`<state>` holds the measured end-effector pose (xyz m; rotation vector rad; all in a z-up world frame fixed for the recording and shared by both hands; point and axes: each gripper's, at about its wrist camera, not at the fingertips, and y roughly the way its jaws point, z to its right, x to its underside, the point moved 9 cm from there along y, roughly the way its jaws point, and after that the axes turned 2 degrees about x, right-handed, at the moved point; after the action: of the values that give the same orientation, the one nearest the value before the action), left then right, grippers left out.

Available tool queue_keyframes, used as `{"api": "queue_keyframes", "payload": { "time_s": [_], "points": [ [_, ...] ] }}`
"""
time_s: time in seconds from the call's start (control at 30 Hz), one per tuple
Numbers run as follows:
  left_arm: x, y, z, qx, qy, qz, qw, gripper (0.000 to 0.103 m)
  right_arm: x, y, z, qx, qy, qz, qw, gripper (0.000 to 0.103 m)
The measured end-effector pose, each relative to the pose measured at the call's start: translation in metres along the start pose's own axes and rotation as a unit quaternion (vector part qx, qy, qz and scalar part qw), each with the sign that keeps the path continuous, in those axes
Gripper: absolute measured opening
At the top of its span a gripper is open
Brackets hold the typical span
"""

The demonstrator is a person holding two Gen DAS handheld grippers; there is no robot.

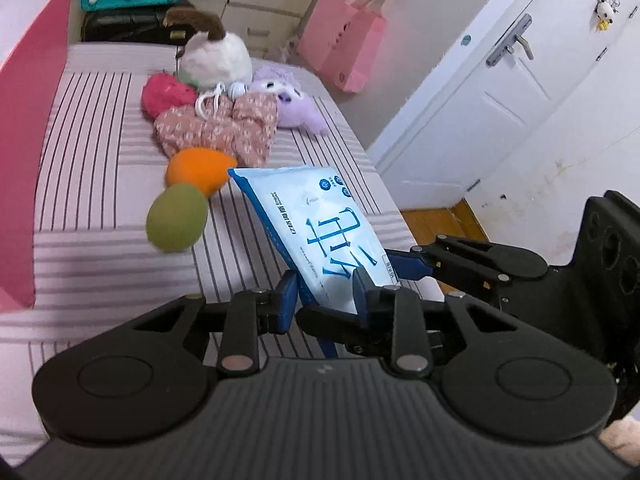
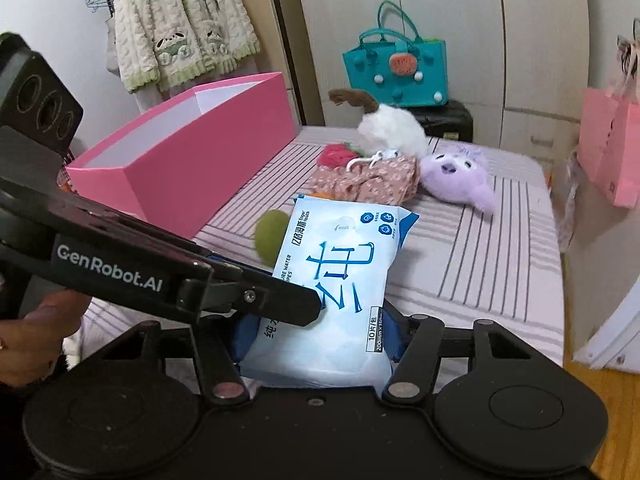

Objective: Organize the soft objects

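A light blue wet-wipes pack [image 1: 320, 220] [image 2: 340, 264] hangs above the striped bed [image 1: 92, 168], held from both ends. My left gripper [image 1: 325, 300] is shut on its near corner. My right gripper [image 2: 320, 336] is shut across the pack's width, and one blue finger [image 1: 412, 266] of it shows in the left wrist view. Behind the pack lie a green ball [image 1: 176, 218], an orange soft toy [image 1: 198, 170], a floral cloth [image 1: 224, 128], a red plush [image 1: 166, 94], a white plush [image 1: 214, 60] and a purple plush [image 2: 456, 176].
An open pink box [image 2: 192, 152] stands on the bed's left side. A teal bag [image 2: 396, 68] sits on a black case behind the bed. Pink paper bags [image 1: 344, 48] hang at the right, near a white door [image 1: 500, 100]. A hand [image 2: 36, 336] grips the left tool.
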<state>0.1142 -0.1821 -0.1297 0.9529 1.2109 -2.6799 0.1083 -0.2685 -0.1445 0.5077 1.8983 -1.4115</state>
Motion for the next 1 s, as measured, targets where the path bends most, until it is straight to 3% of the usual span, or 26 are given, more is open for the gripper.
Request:
{"api": "queue_keyframes", "payload": {
  "time_s": [0.47, 0.83, 1.0],
  "points": [
    [0.015, -0.069, 0.005, 0.003, -0.007, -0.032, 0.9994, 0.028, -0.012, -0.029, -0.054, -0.061, 0.001, -0.048, 0.997, 0.065],
    [0.021, -0.119, -0.007, -0.01, -0.011, -0.011, 0.9998, 0.028, -0.028, -0.036, -0.099, -0.09, -0.039, -0.054, 0.994, 0.065],
    [0.02, -0.144, -0.012, -0.005, 0.002, 0.021, 0.9998, 0.028, -0.041, -0.042, -0.119, -0.101, -0.083, -0.039, 0.991, 0.065]
  ]
}}
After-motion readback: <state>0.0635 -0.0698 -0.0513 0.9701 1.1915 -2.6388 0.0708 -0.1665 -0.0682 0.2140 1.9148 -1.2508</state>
